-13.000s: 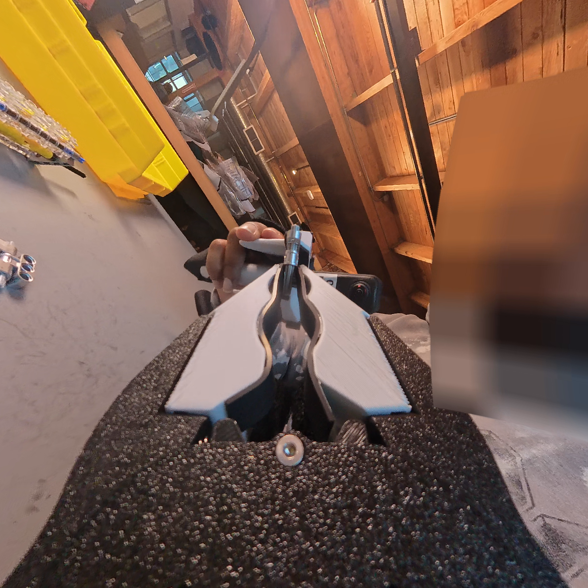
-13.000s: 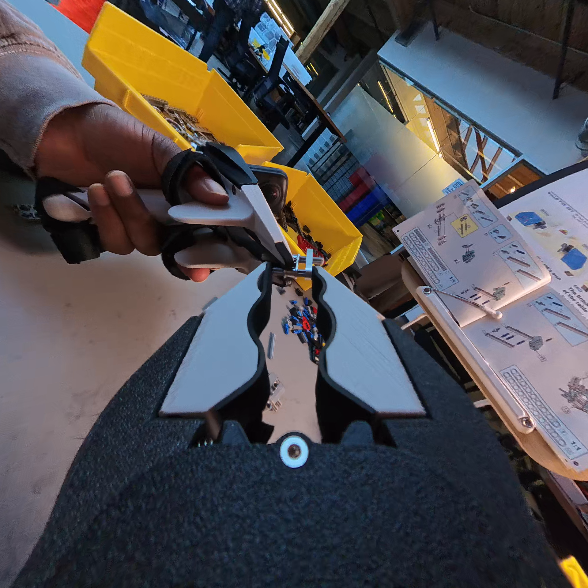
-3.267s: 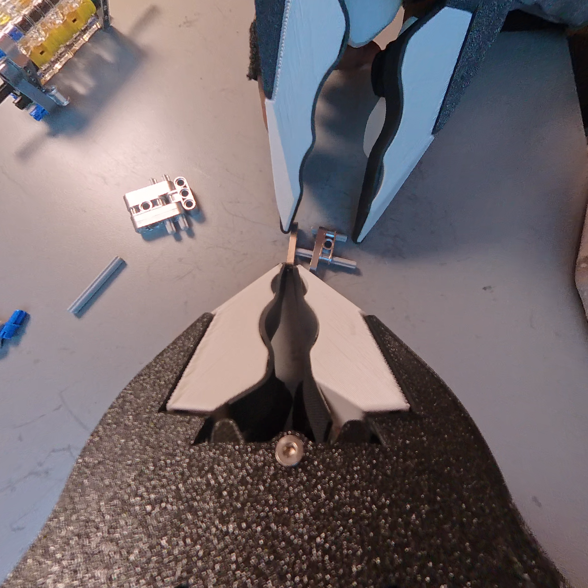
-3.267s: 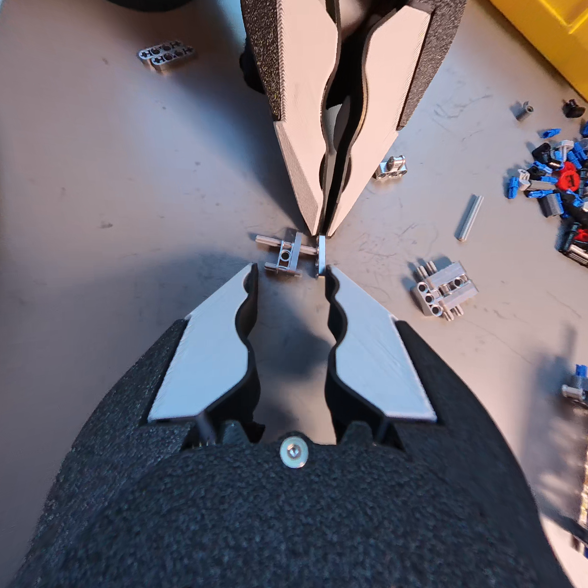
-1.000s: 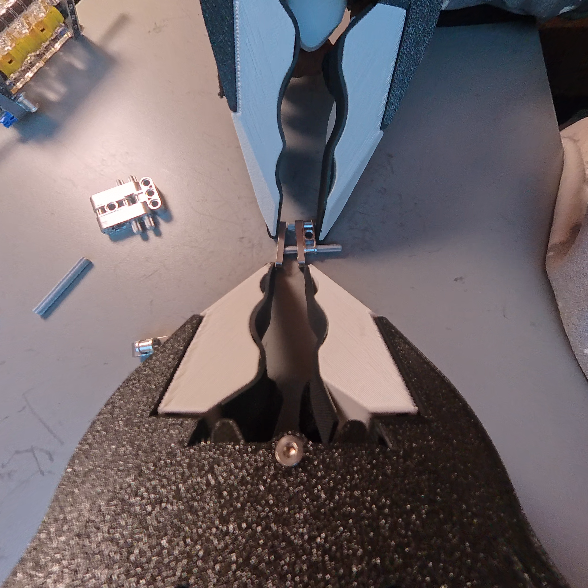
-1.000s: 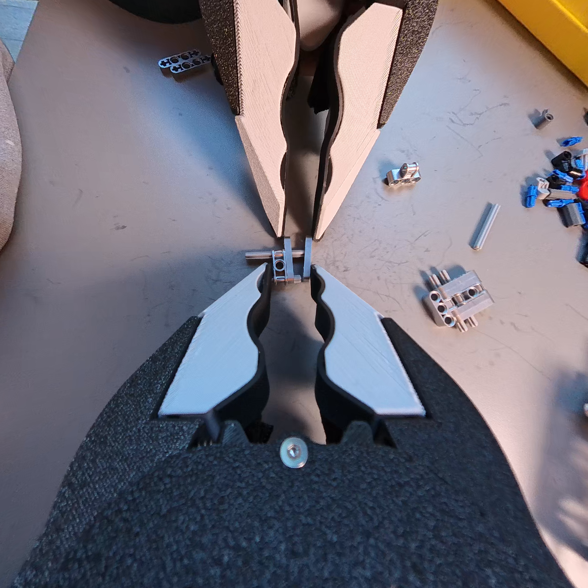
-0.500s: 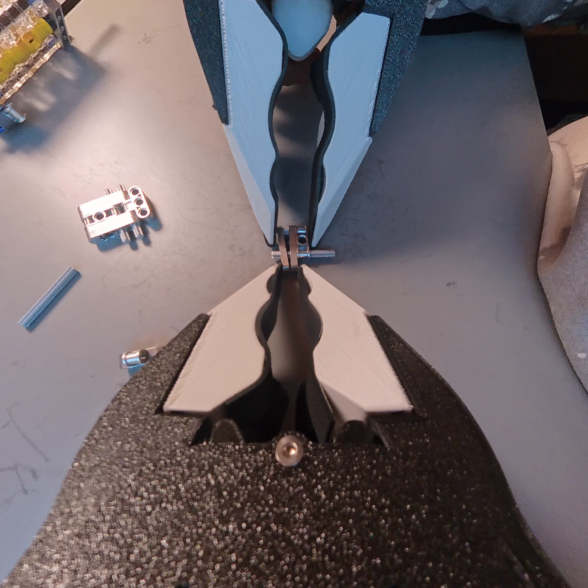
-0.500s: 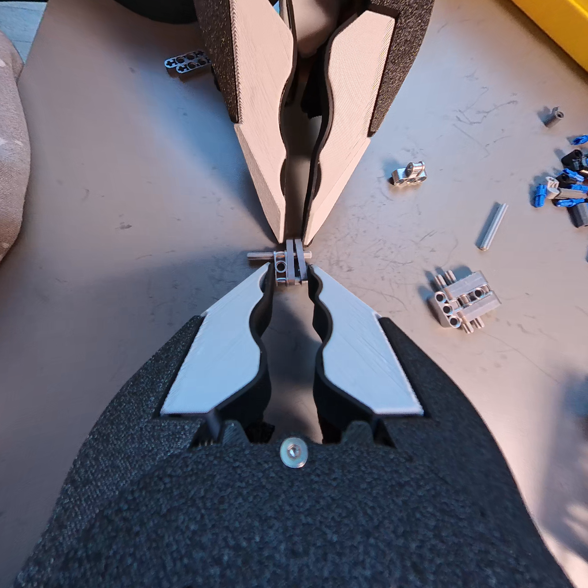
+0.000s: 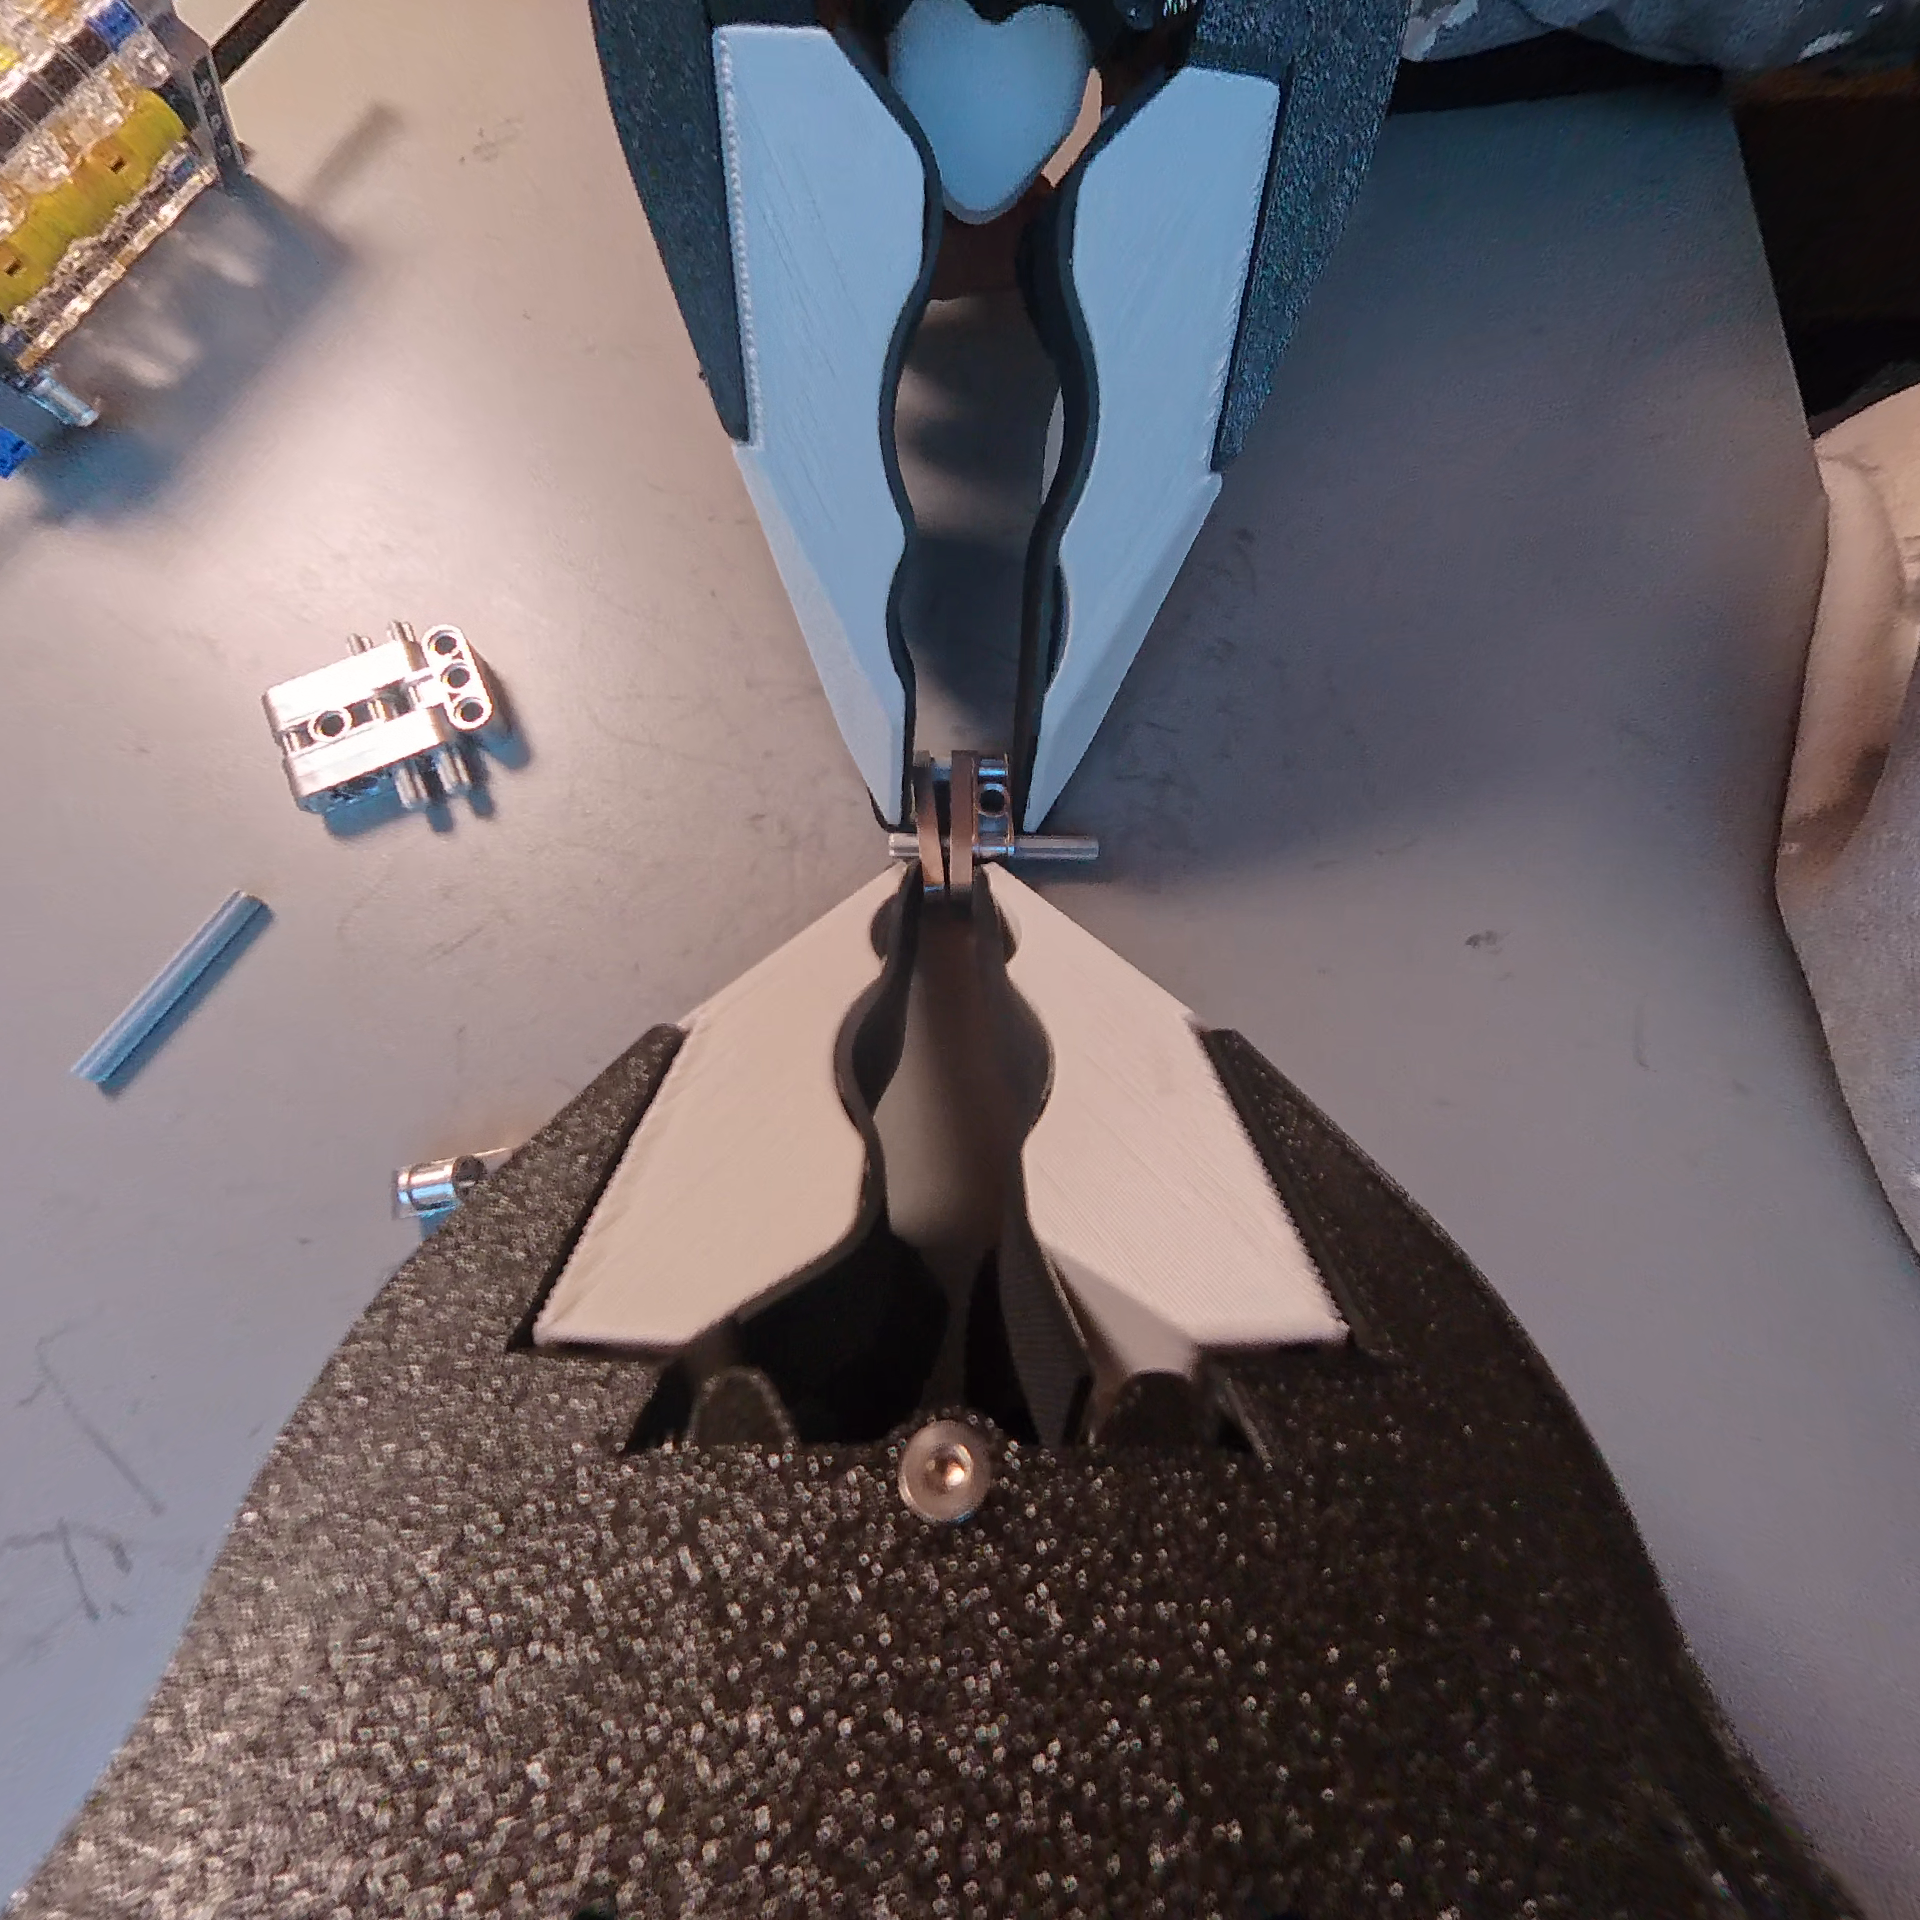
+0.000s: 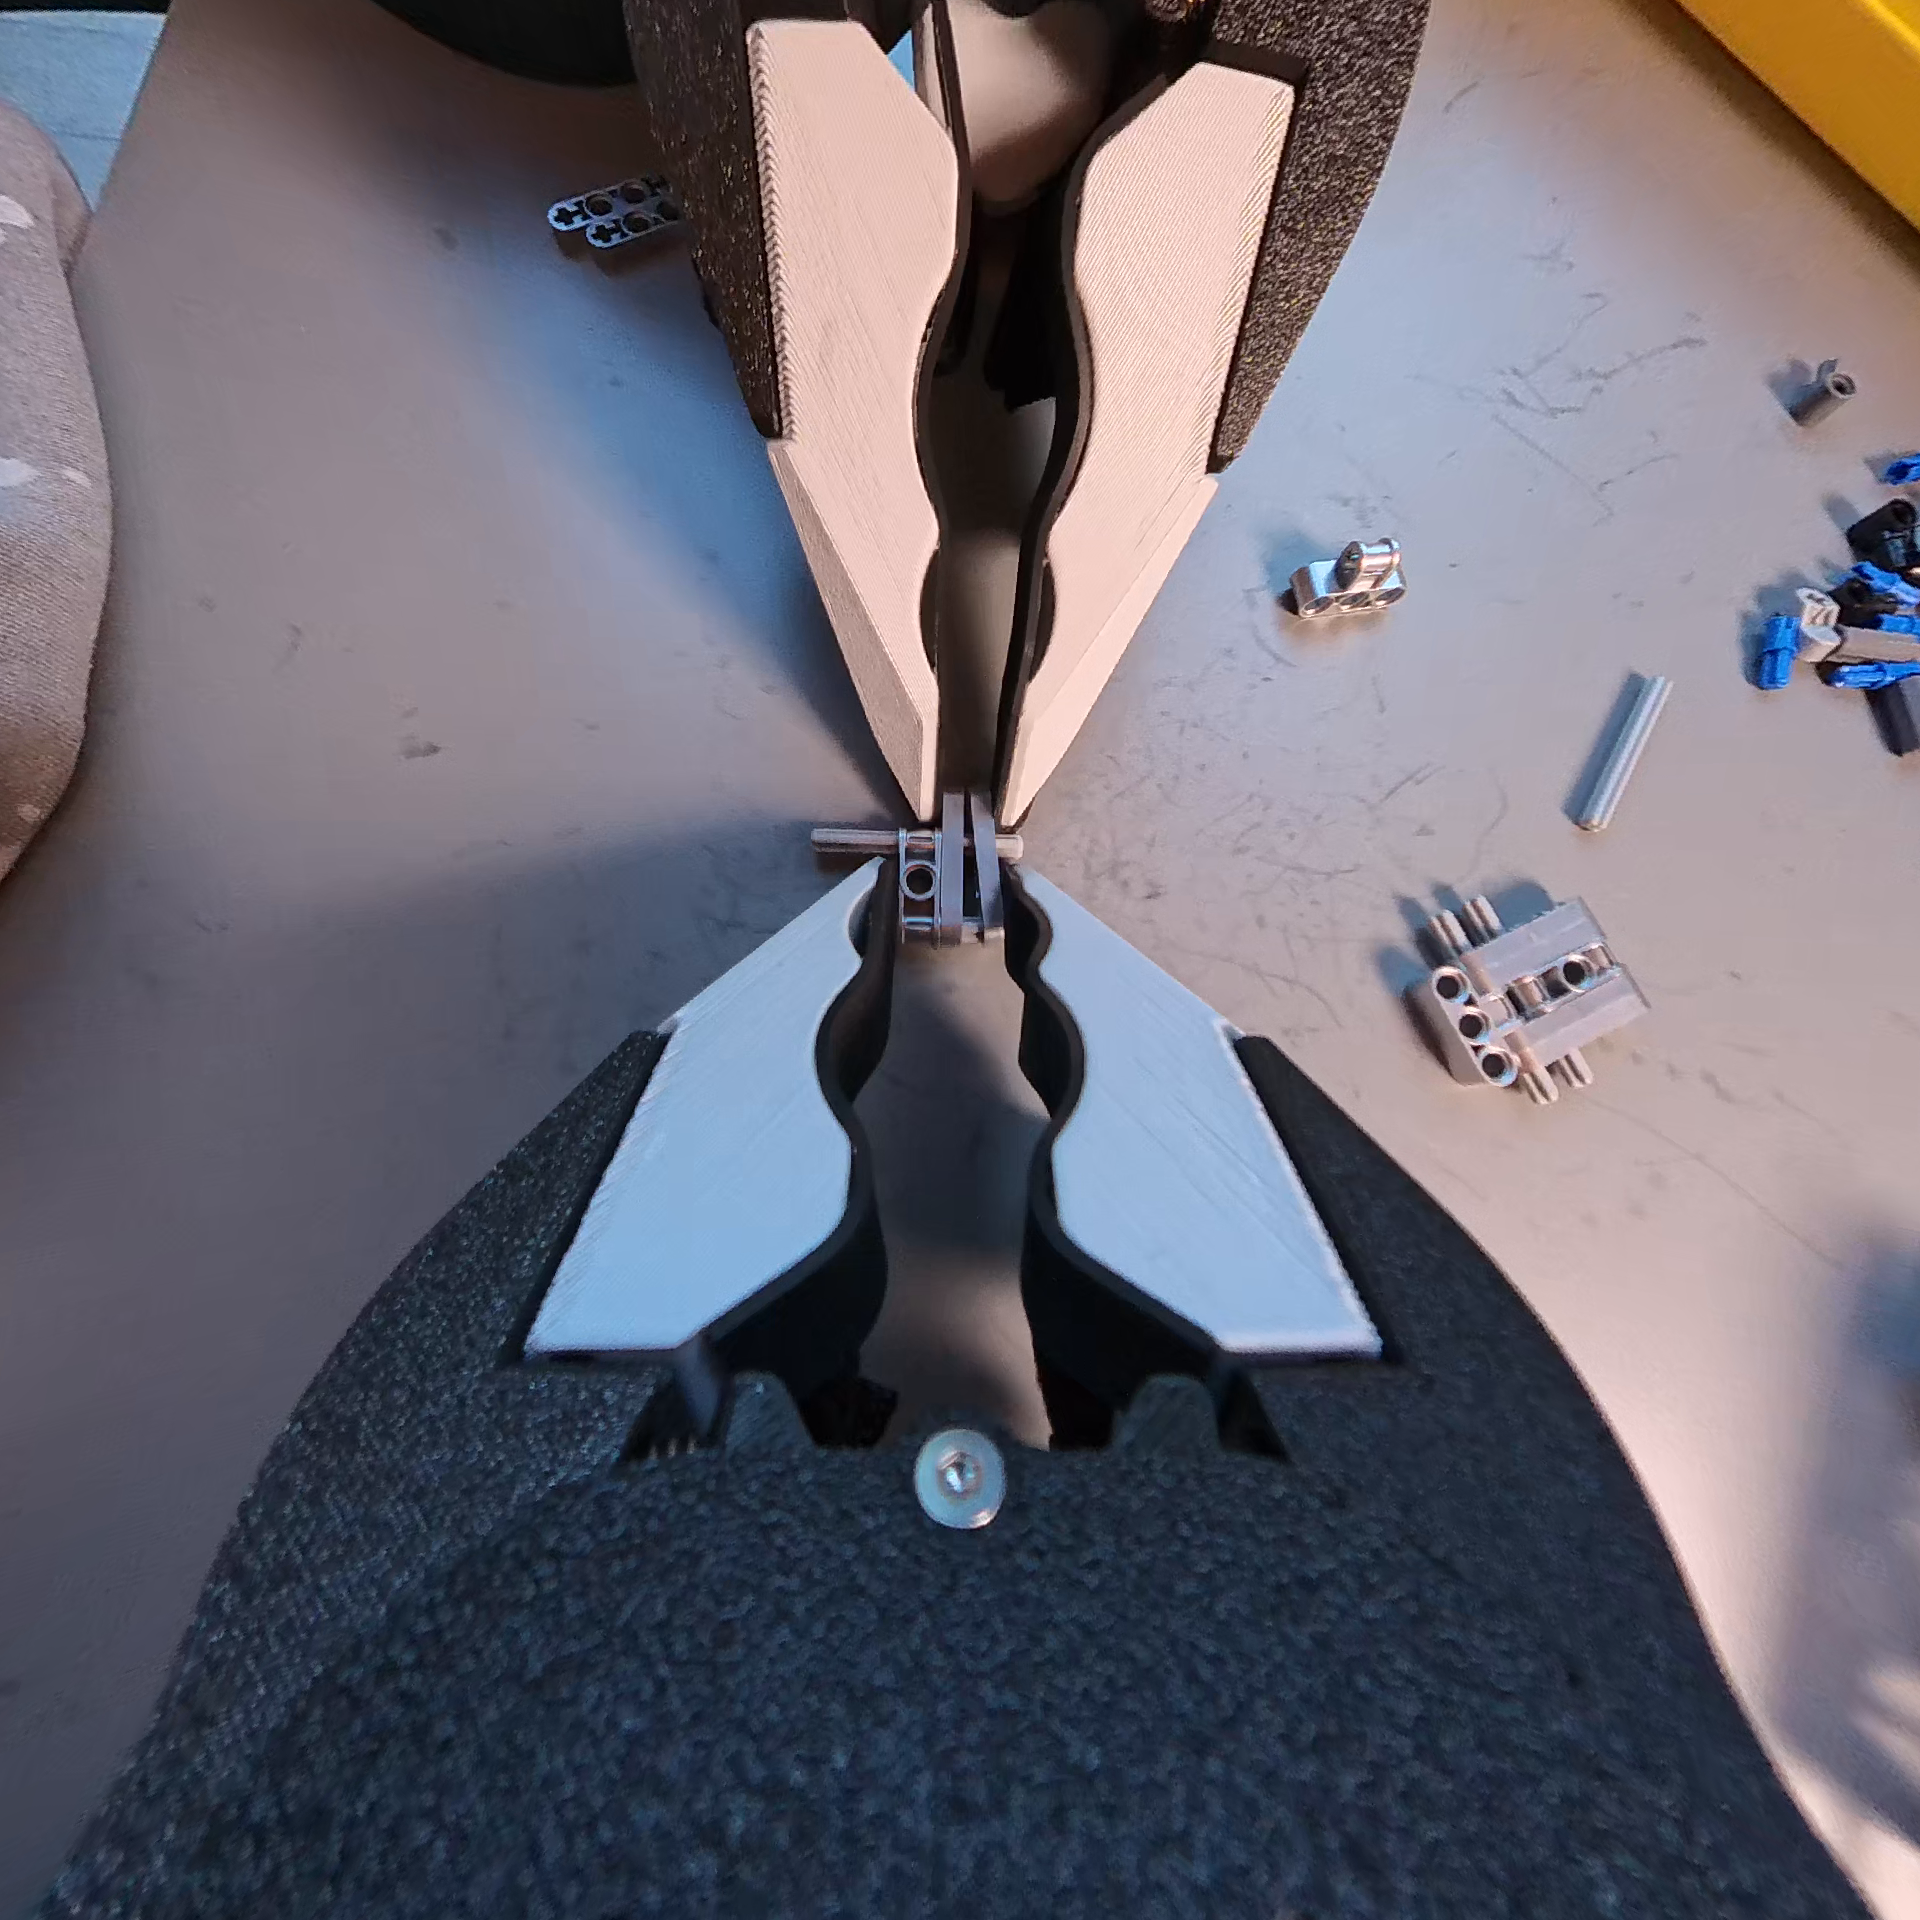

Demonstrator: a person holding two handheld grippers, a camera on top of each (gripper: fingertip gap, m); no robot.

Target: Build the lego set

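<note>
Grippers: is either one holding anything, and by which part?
Both grip one small grey axle assembly: left gripper pinches a thin flat piece on the axle, right gripper clamps the holed connector beside it.

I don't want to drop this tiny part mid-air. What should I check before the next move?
1. Left gripper shut on the small grey assembly: ok.
2. Right gripper closed on the same assembly from the opposite side: ok.
3. Axle runs crosswise between the two pairs of tips, roughly level: ok.
4. Pieces fully seated on the axle: cannot tell, the tips hide the joints.
5. Loose grey block on the table lies apart from the tips: ok.
</note>
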